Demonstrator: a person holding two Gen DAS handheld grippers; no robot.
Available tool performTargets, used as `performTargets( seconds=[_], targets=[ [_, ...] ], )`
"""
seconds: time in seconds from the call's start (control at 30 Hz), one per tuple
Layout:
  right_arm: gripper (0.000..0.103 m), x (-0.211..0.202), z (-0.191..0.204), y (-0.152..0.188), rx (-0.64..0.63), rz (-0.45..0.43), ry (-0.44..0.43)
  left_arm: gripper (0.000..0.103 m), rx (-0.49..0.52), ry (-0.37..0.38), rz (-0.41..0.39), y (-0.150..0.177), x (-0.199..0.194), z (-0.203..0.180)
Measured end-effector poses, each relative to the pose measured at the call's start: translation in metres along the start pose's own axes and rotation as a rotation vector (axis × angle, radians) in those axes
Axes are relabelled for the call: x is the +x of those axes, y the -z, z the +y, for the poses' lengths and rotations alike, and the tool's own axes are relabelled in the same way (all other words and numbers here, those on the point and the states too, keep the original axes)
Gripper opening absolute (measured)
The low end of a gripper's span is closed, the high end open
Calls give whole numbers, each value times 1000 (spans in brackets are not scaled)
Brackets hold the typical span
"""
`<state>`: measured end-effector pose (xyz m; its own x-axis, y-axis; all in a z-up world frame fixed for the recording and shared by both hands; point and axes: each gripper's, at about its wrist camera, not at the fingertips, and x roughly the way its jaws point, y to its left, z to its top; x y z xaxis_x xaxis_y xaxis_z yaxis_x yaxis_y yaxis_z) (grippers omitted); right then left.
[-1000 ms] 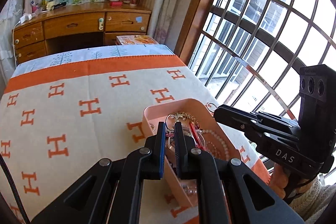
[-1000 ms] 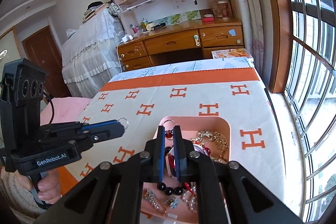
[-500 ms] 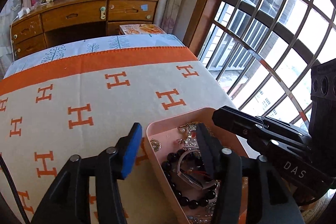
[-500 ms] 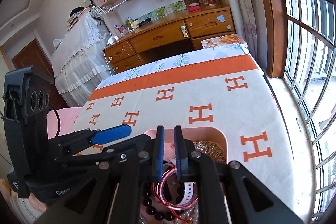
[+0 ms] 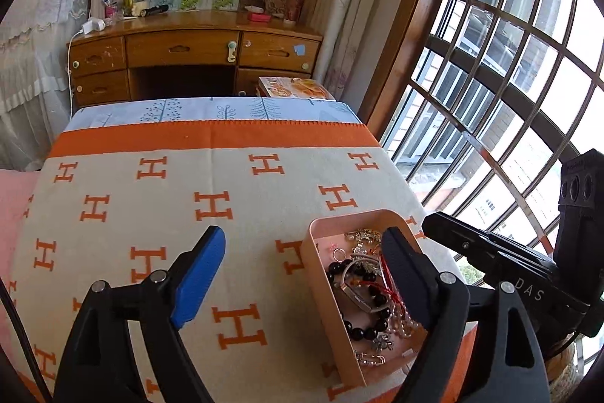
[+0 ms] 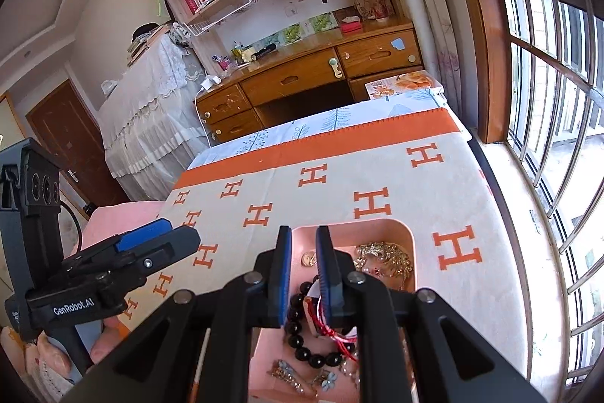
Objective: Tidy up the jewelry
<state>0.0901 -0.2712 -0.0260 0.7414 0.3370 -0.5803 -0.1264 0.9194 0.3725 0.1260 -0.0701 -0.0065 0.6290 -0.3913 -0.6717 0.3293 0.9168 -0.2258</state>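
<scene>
A pink tray (image 5: 321, 274) (image 6: 409, 240) sits on the blanket and holds tangled jewelry: a black bead bracelet (image 5: 372, 329) (image 6: 298, 335), a red cord (image 6: 332, 331), pearl strands and a gold piece (image 6: 385, 253). My left gripper (image 5: 305, 259) is open wide and empty, its jaws astride the tray's left wall. My right gripper (image 6: 304, 252) hovers above the tray with jaws nearly together, a narrow gap between them and nothing held. It also shows at the right of the left wrist view (image 5: 430, 225).
The bed is covered by a beige blanket with orange H marks (image 5: 211, 206). A window with bars (image 5: 509, 63) runs along the right side. A wooden desk (image 5: 196, 59) stands beyond the bed's far end. A pink pillow (image 6: 124, 218) lies at the left.
My left gripper opened from shut and let go of a ring, then drew back and up. My right gripper lifted above the tray and its jaws parted slightly.
</scene>
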Motion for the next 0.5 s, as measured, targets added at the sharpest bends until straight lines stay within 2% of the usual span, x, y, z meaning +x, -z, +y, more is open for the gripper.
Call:
performTargets(
  seconds=[0.2, 0.27, 0.3, 0.4, 0.5],
  targets=[
    [13, -19, 16, 19, -21, 20, 20, 102, 21, -68, -54, 18, -40, -3],
    [13, -24, 21, 28, -22, 31, 34, 102, 20, -72, -69, 26, -54, -3],
    [15, -27, 25, 33, -25, 37, 38, 102, 24, -76, -72, 32, -60, -3],
    [33, -36, 36, 48, -32, 40, 58, 102, 42, -131, -73, 48, -76, -5],
    [37, -46, 47, 60, -40, 29, 73, 102, 41, -197, -74, 63, -88, -6]
  ],
)
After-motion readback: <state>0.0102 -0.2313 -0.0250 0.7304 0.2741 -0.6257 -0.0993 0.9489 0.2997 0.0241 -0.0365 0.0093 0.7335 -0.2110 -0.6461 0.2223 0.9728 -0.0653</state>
